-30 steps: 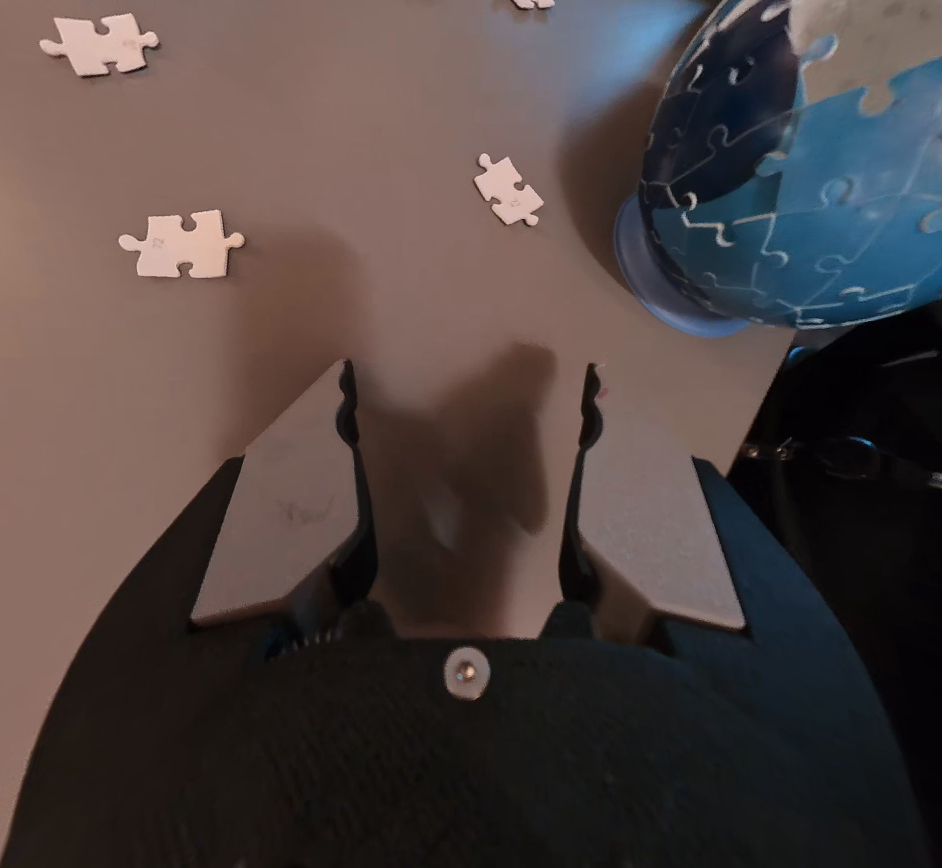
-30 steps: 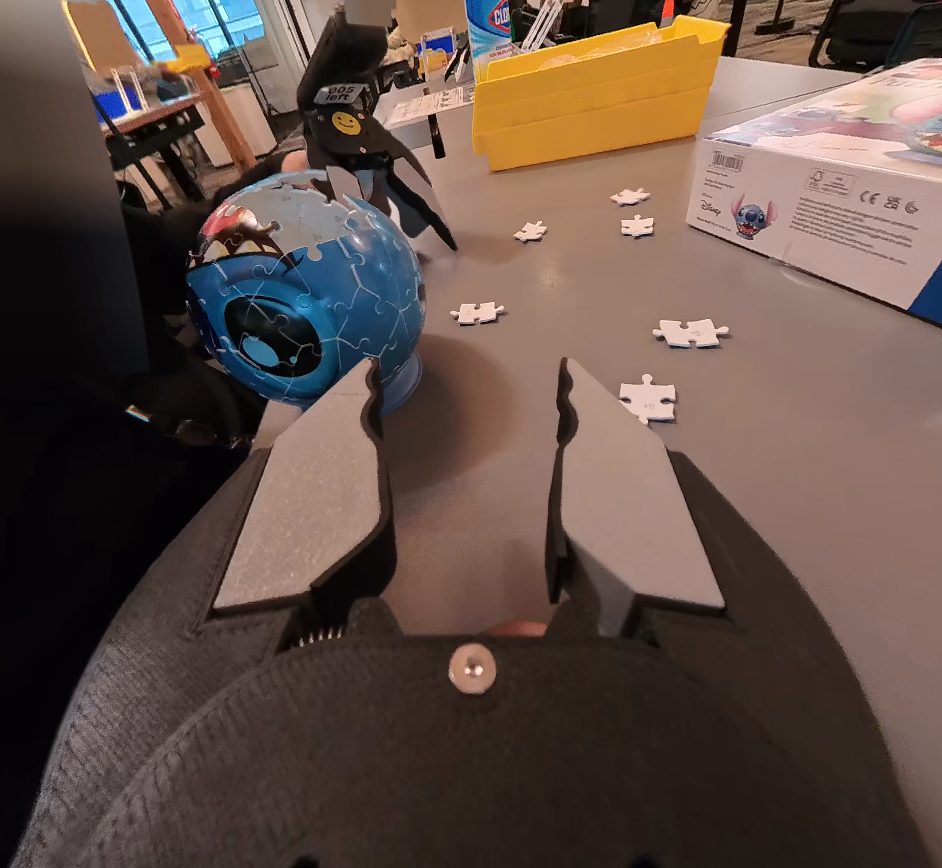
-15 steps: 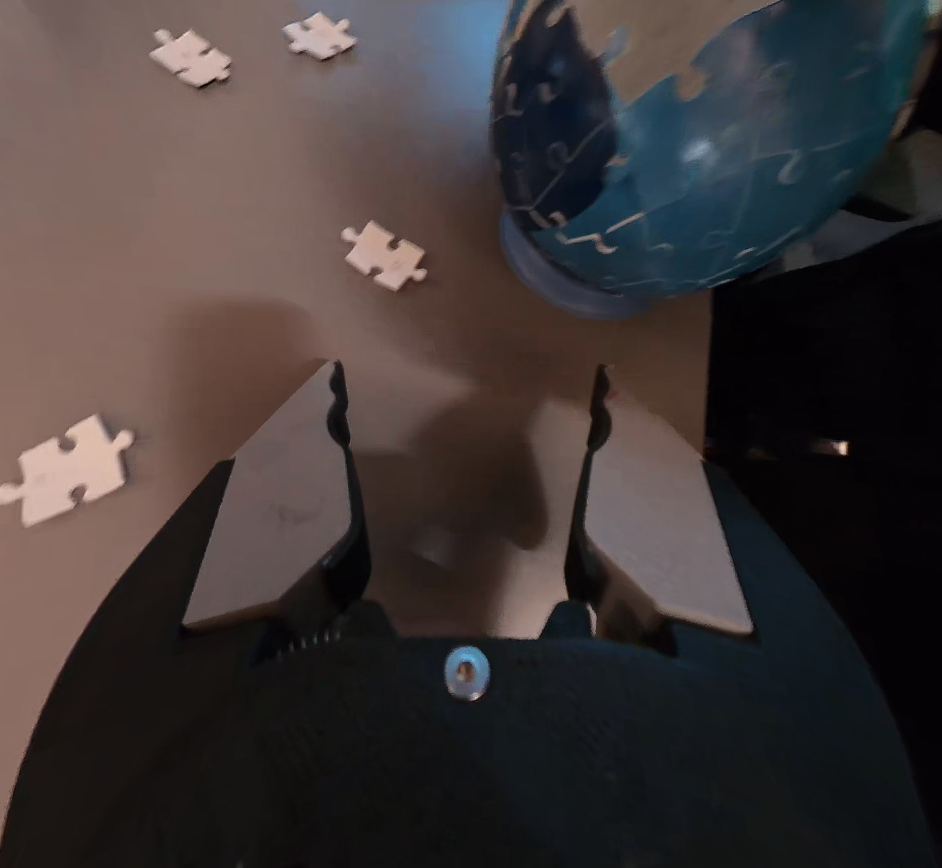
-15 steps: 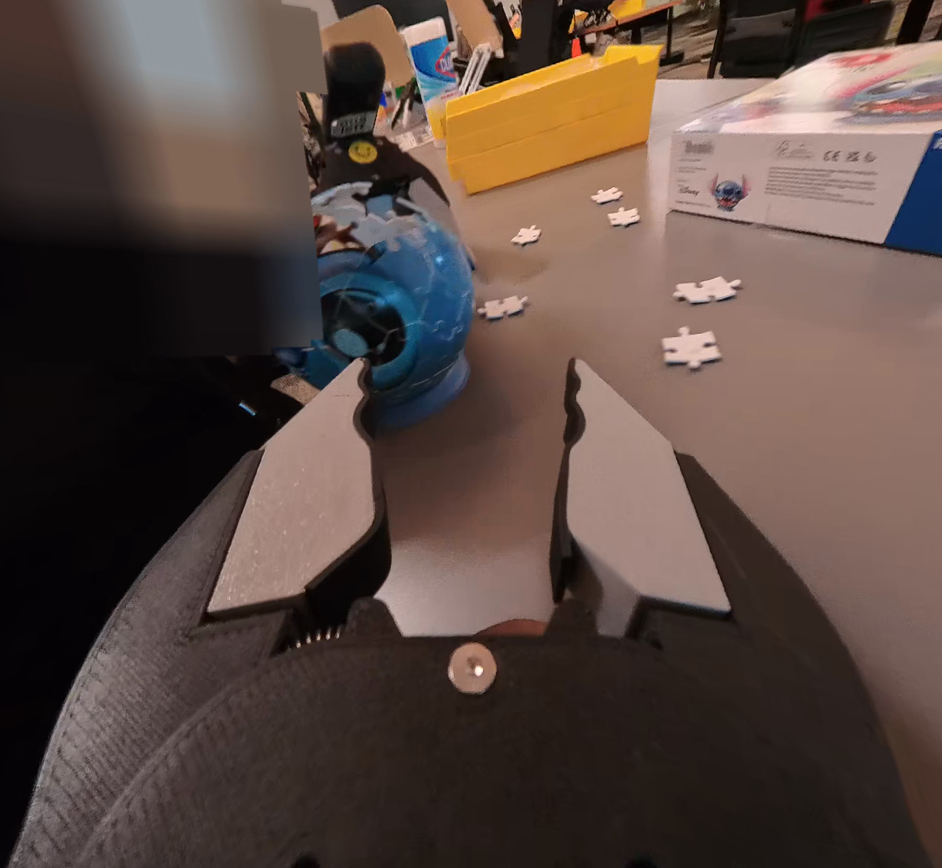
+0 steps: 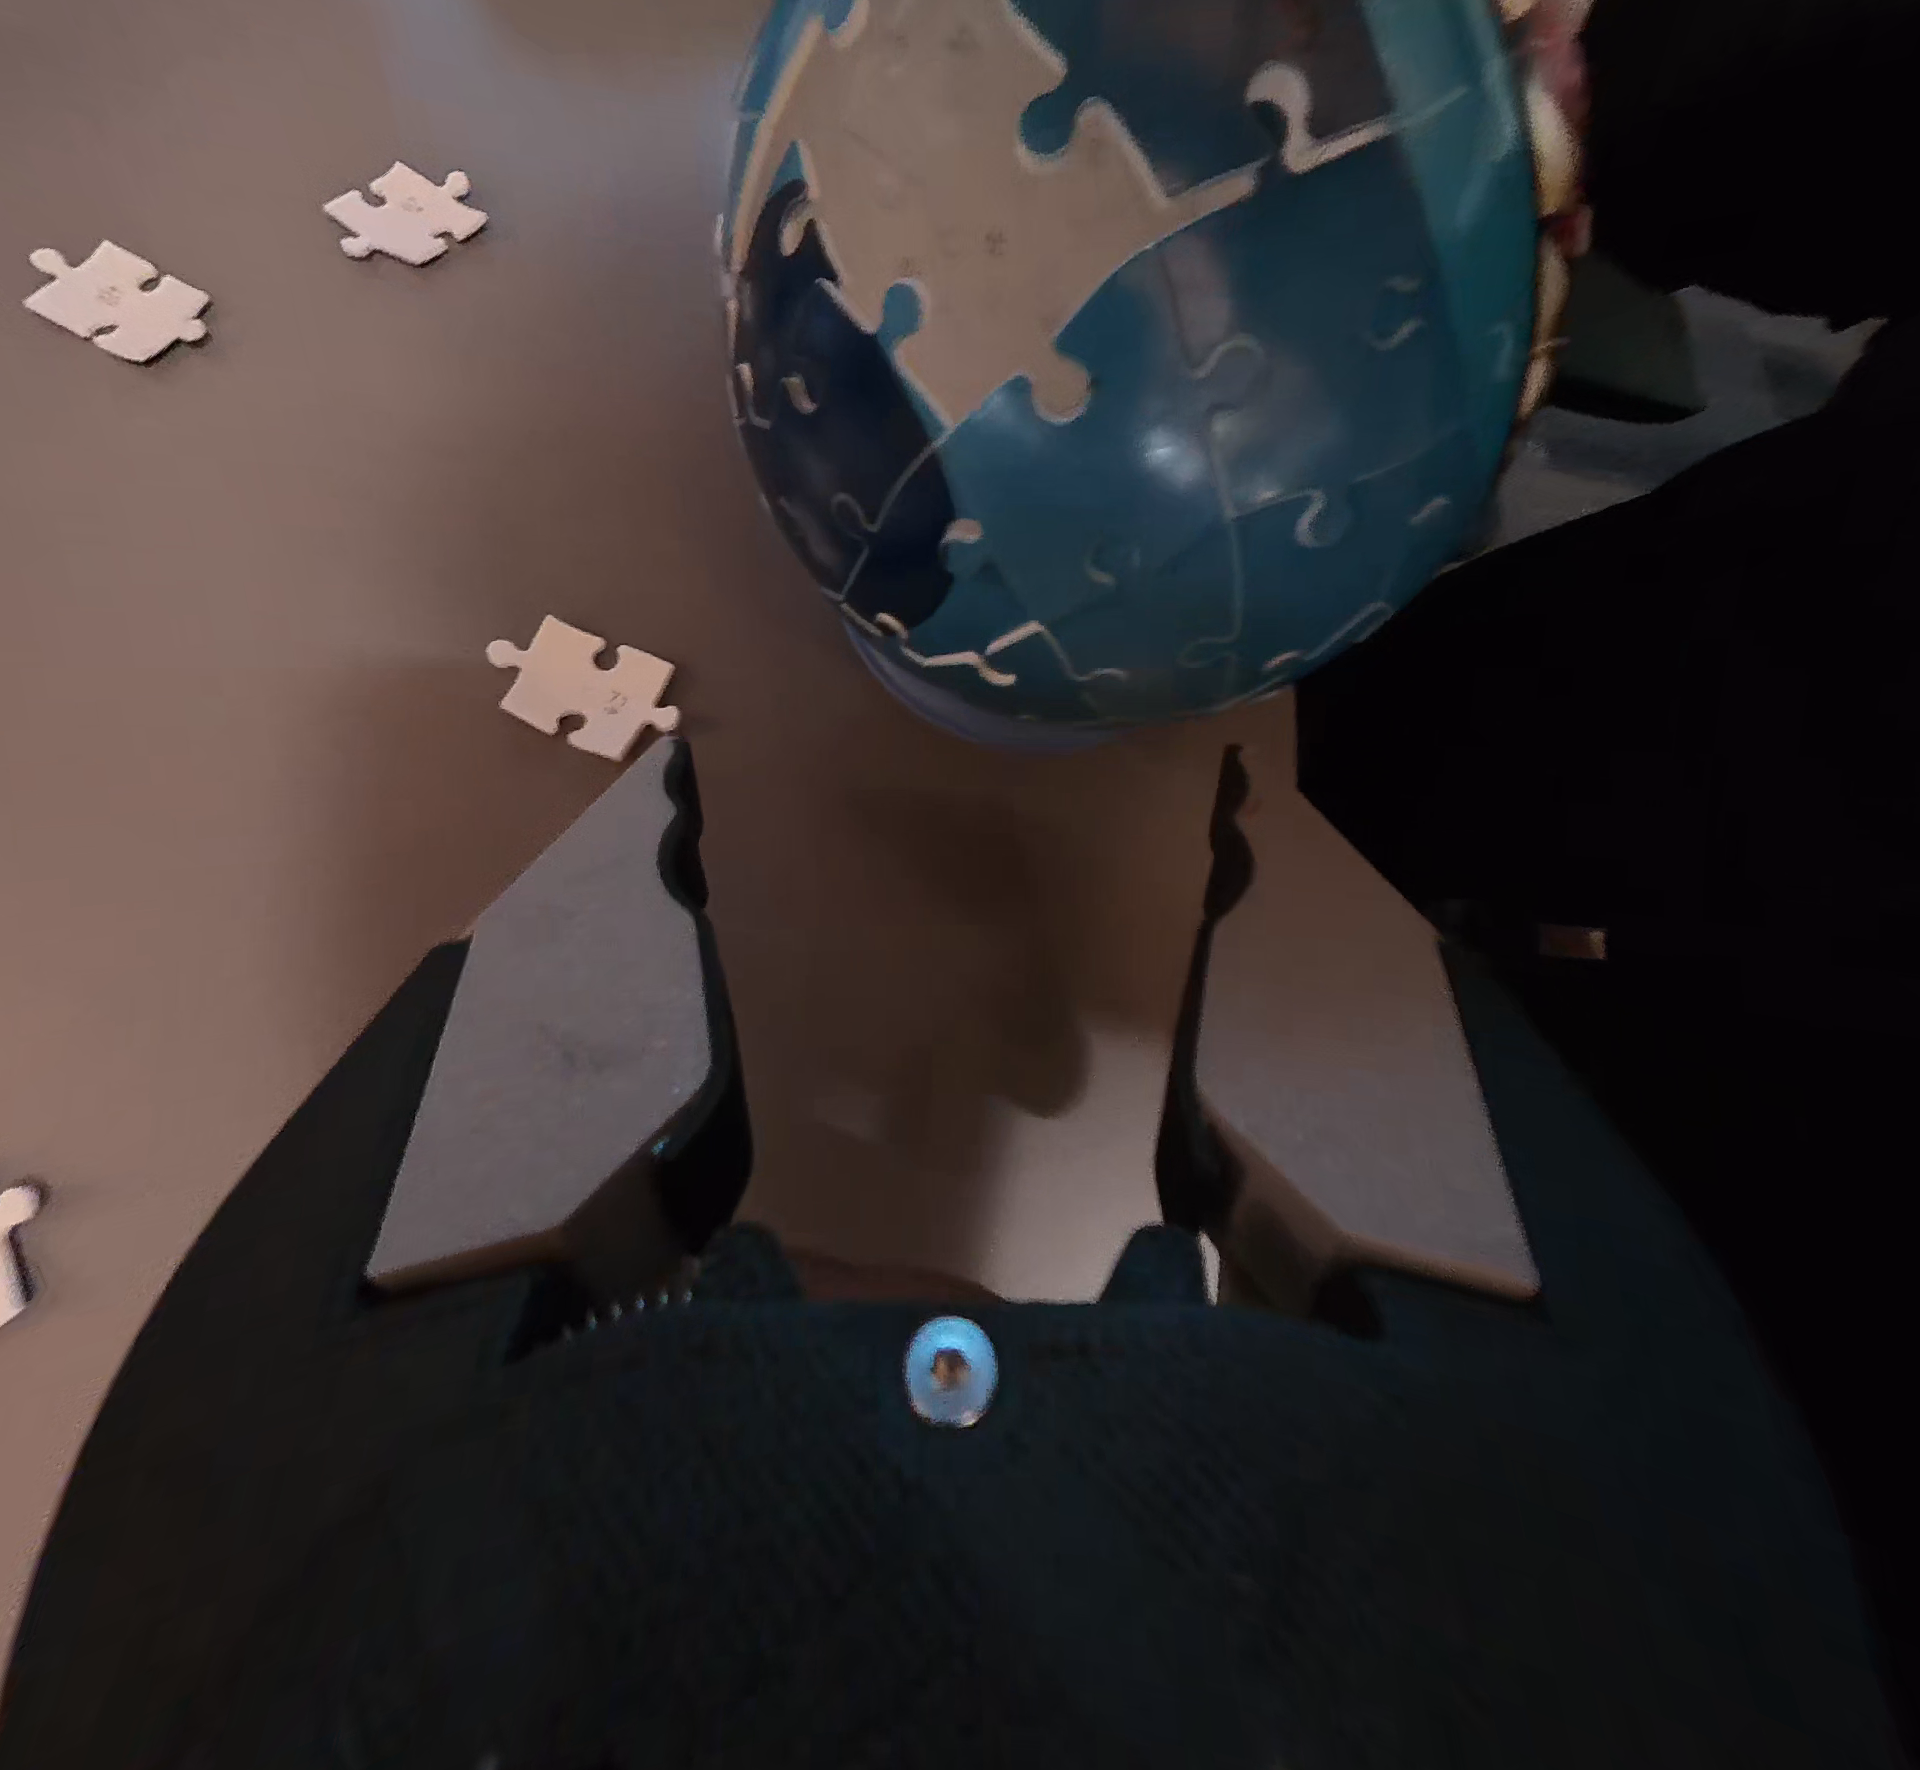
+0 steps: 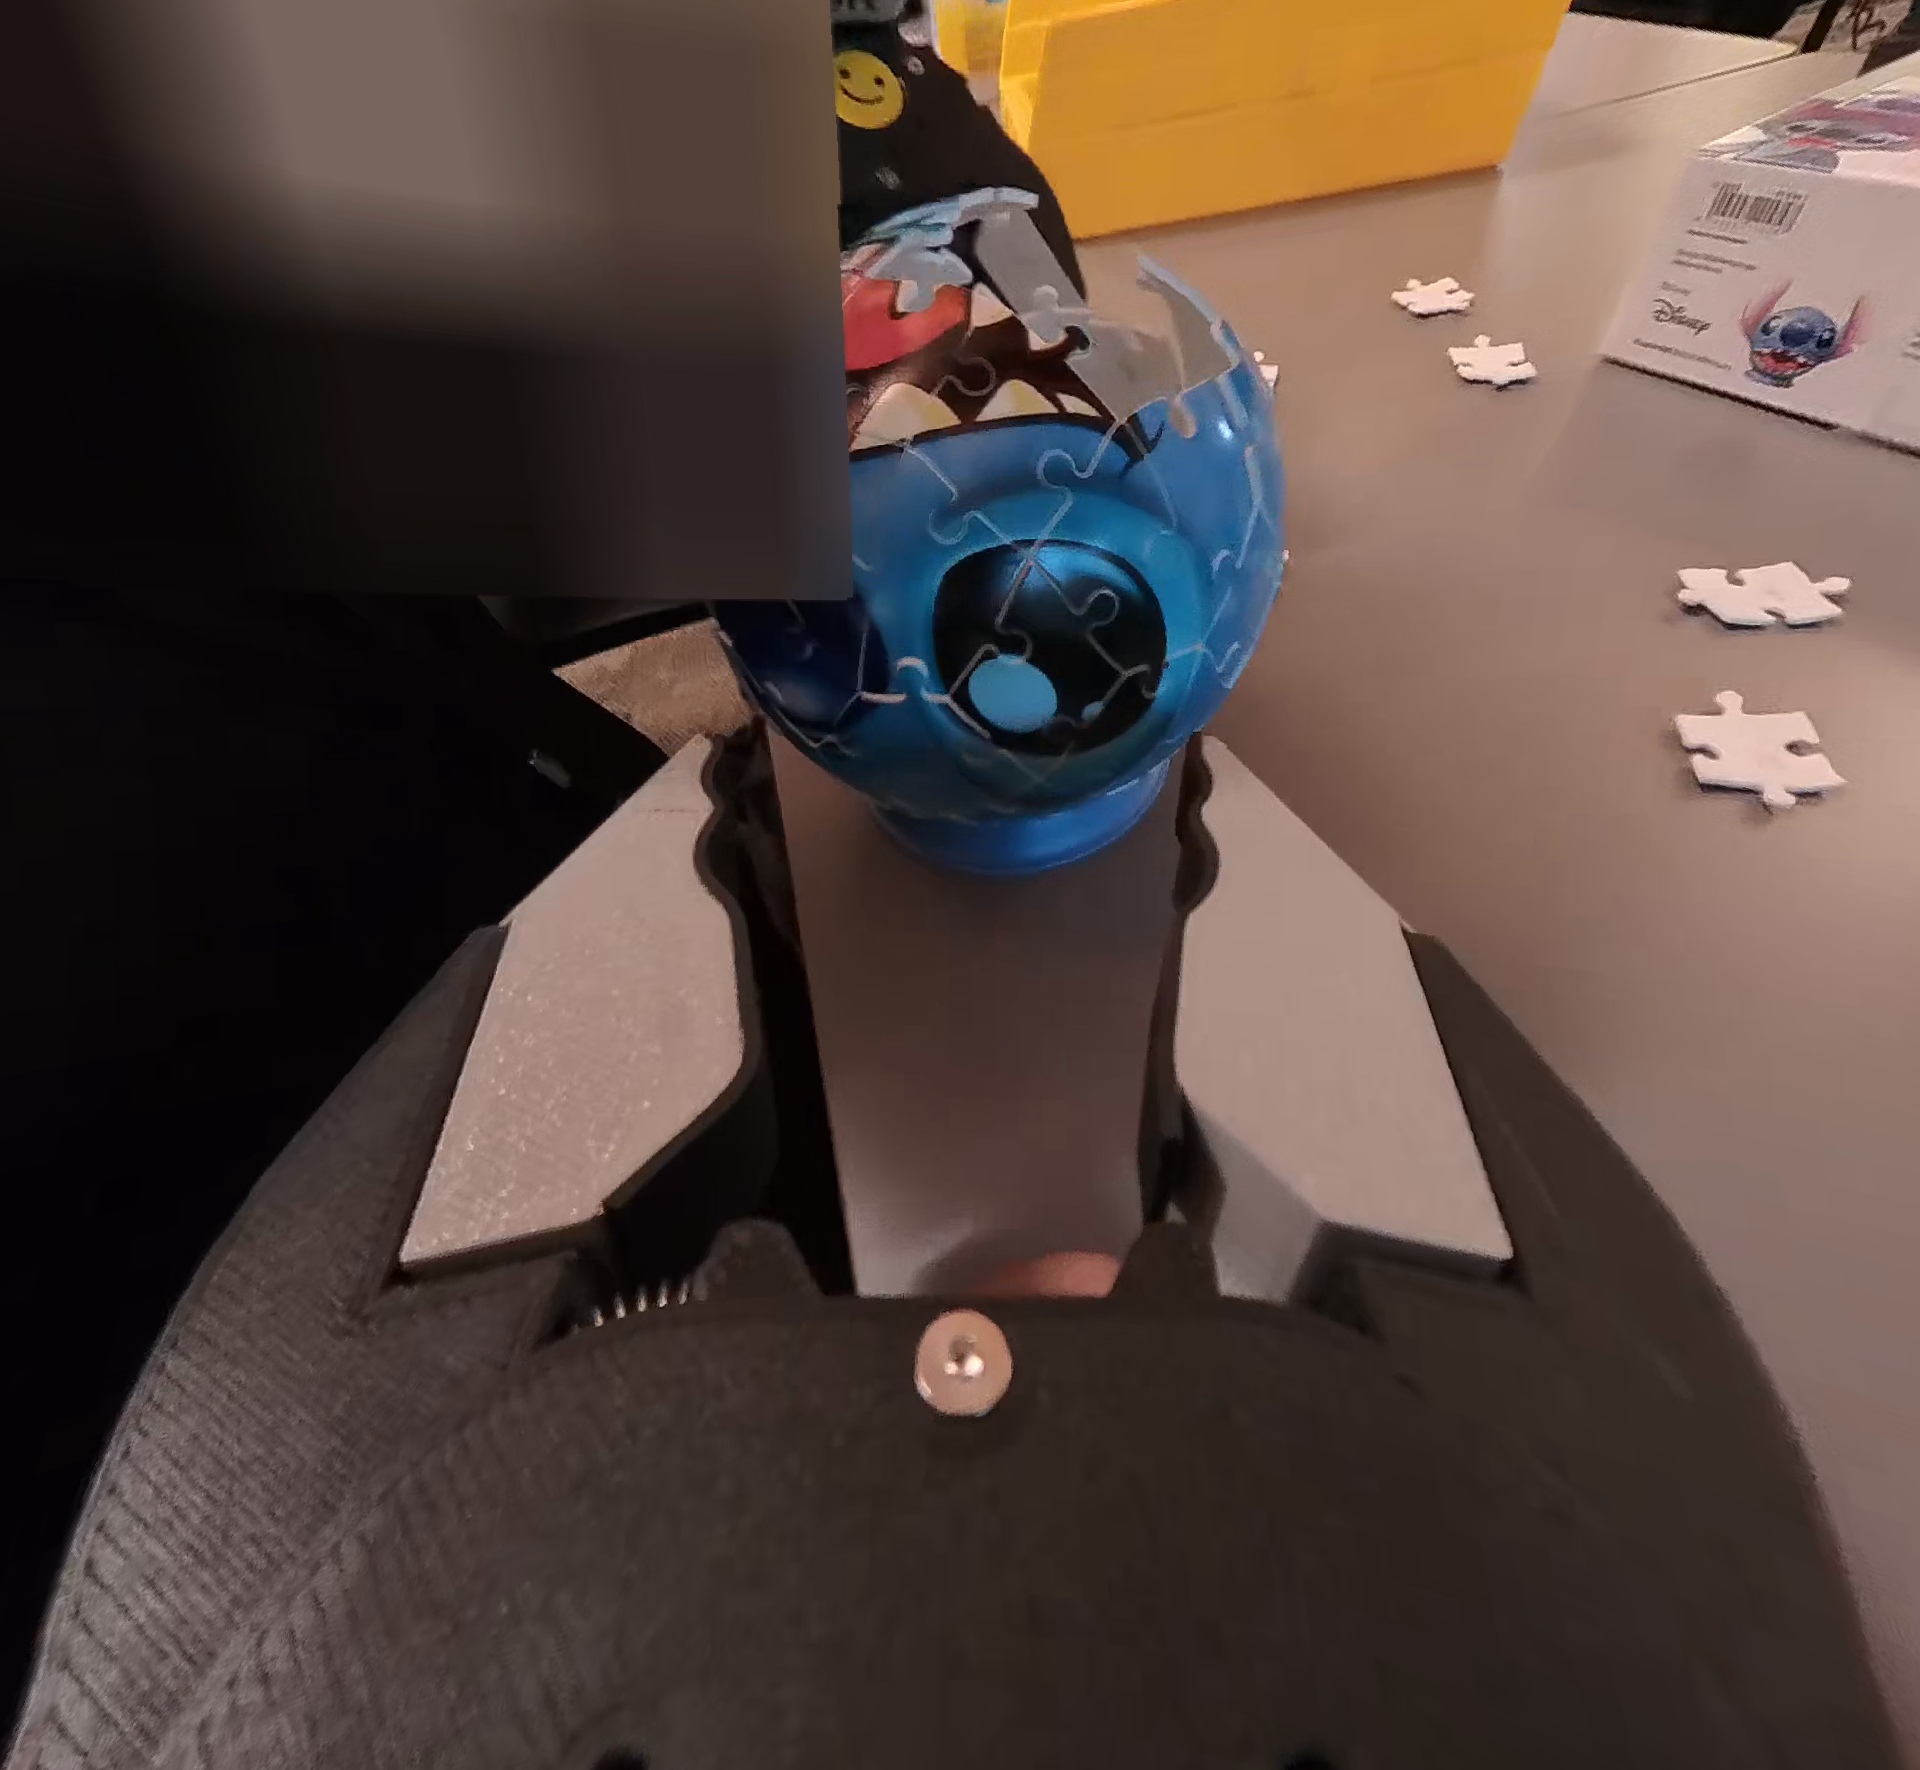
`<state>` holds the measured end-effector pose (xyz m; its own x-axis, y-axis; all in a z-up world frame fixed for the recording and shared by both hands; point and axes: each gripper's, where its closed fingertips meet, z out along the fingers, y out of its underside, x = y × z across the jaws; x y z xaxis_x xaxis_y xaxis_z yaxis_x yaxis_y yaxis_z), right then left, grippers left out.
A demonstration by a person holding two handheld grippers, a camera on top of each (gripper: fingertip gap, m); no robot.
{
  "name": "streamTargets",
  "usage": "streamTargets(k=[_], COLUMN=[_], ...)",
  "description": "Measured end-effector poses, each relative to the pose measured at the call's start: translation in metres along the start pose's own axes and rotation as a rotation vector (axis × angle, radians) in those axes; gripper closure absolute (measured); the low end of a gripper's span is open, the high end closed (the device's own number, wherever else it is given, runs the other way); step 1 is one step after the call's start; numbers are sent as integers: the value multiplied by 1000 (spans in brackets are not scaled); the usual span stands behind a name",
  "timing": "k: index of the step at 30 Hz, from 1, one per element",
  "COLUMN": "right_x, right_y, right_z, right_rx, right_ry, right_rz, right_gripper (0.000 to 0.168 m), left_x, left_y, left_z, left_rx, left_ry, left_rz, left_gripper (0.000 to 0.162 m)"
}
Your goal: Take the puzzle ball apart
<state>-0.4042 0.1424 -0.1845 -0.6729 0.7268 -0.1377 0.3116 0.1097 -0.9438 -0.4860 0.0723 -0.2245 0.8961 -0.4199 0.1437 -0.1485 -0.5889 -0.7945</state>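
**Both grippers face the ball, jaws spread**

Right now the puzzle ball (image 6: 1049,567) stands on its blue ring base (image 6: 1023,821) at the near edge of the grey bench (image 6: 1558,889), partly taken apart — a ragged gap at the top exposes the pale inner faces of the remaining shell. The right gripper (image 6: 961,785) has its jaws released and empty, the ball straight ahead, its base just beyond the tips. The left gripper (image 5: 951,759) also has its jaws apart and holds nothing; from its side the ball (image 5: 1132,297) lies ahead and slightly right, with the open gap facing it. In the right wrist view the left gripper seems to be just behind the ball's top, though blur makes contact hard to judge. The ball is round, so no long axis matters; the broken upper rim is the likely place to pinch.

Loose white pieces (image 6: 1756,749) lie scattered on the bench, one (image 5: 587,686) just beside the left jaws. A yellow bin (image 6: 1278,58) and a white box (image 6: 1787,307) sit farther back — beyond them, a busy workroom.
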Motion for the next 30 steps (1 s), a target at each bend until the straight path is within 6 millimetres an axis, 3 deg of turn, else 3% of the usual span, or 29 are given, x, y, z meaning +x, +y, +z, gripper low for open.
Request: streamTargets(k=[4, 15, 25, 30], right_x=[5, 12, 31, 50], right_y=[-2, -1, 0, -2], right_z=[4, 8, -1, -7], right_rx=[-12, -66, -48, -27], right_ry=[16, 84, 112, 130], right_rz=[-9, -76, -85, -74], right_gripper=[88, 90, 90, 93], left_x=[14, 36, 61, 79], left_y=[-6, 2, -1, 0], left_z=[-3, 4, 4, 5], left_rx=[40, 44, 38, 34], left_ry=[53, 113, 131, 164], left_rz=[-25, -68, -50, -56], left_gripper=[68, 71, 68, 71])
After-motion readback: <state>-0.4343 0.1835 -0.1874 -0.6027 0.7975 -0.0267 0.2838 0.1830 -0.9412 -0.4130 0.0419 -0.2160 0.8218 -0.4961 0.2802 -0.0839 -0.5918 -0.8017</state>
